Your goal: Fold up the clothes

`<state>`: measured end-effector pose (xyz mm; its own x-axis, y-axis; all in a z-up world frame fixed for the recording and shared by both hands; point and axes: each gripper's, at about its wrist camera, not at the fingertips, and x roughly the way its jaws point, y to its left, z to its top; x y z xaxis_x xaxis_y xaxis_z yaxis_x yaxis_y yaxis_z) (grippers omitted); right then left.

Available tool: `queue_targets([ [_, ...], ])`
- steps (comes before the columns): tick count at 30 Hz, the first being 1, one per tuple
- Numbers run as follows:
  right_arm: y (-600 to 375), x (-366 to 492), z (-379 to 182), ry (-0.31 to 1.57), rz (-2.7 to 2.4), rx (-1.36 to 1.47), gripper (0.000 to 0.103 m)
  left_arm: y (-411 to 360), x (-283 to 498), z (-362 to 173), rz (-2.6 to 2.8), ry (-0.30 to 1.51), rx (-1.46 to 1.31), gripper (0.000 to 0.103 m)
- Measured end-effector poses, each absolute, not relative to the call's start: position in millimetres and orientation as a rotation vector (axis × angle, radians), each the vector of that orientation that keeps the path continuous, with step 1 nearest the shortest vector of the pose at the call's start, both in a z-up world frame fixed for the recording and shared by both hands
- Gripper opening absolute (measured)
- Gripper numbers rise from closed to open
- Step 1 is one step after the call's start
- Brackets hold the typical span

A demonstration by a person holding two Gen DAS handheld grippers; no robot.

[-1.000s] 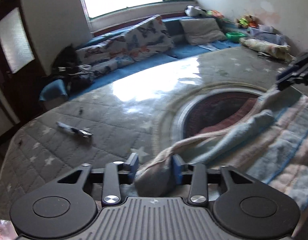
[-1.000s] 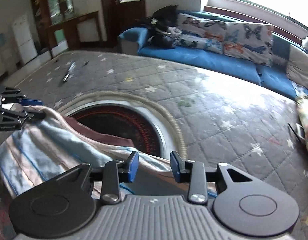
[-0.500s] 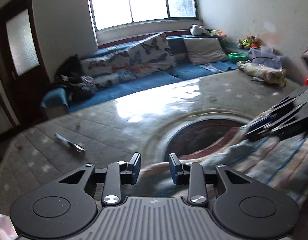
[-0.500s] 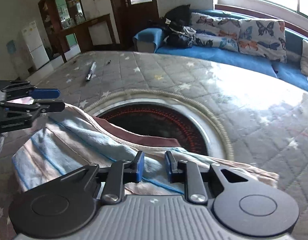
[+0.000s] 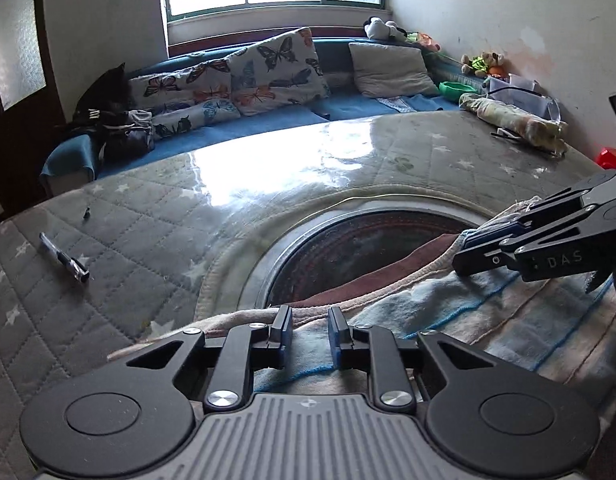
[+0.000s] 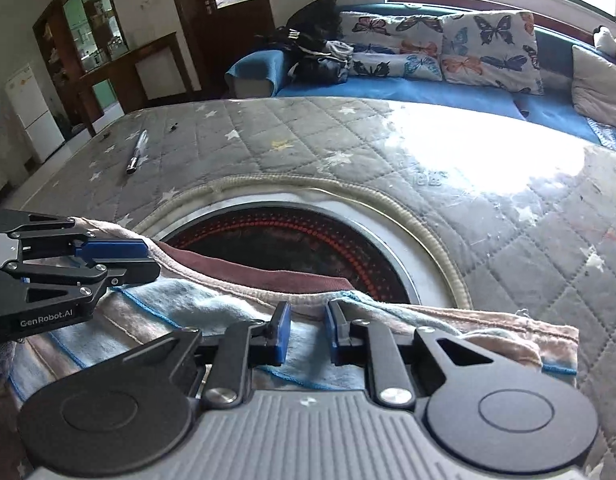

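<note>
Right now your left gripper (image 5: pixel 307 334) has its fingers parted, with the cloth (image 5: pixel 488 312) lying under and between them but not pinched, as far as the left wrist view shows. Your right gripper (image 6: pixel 306 334) looks the same: fingers apart, striped fabric slack in the gap, its folded edge just ahead of the tips. Neither has a hold, so if you lift from here you will likely come up with nothing, or snag only the top layer and peel the fold open. The cloth lies on the quilt (image 6: pixel 348 148), its far edge draped over the rim of the round opening (image 6: pixel 308 240) just beyond both sets of fingertips; a careless push forward could tip that edge into the hole and drag the rest after it. A brown layer shows beneath the striped one at that edge, and closing too shallow may catch one and leave the other. The pen (image 5: pixel 64 258), well off to the left of your left fingers, is no threat unless you sweep wide.
</note>
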<state>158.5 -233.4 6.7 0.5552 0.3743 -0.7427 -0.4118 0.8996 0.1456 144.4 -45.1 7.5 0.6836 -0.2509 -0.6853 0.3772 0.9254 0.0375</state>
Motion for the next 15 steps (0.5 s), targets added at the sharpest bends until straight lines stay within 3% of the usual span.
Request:
queue_targets([
  [15,-170,124,1,0.815,0.732,-0.259,0.018,-44,145,2,-0.348,0.755,0.165,0.022],
])
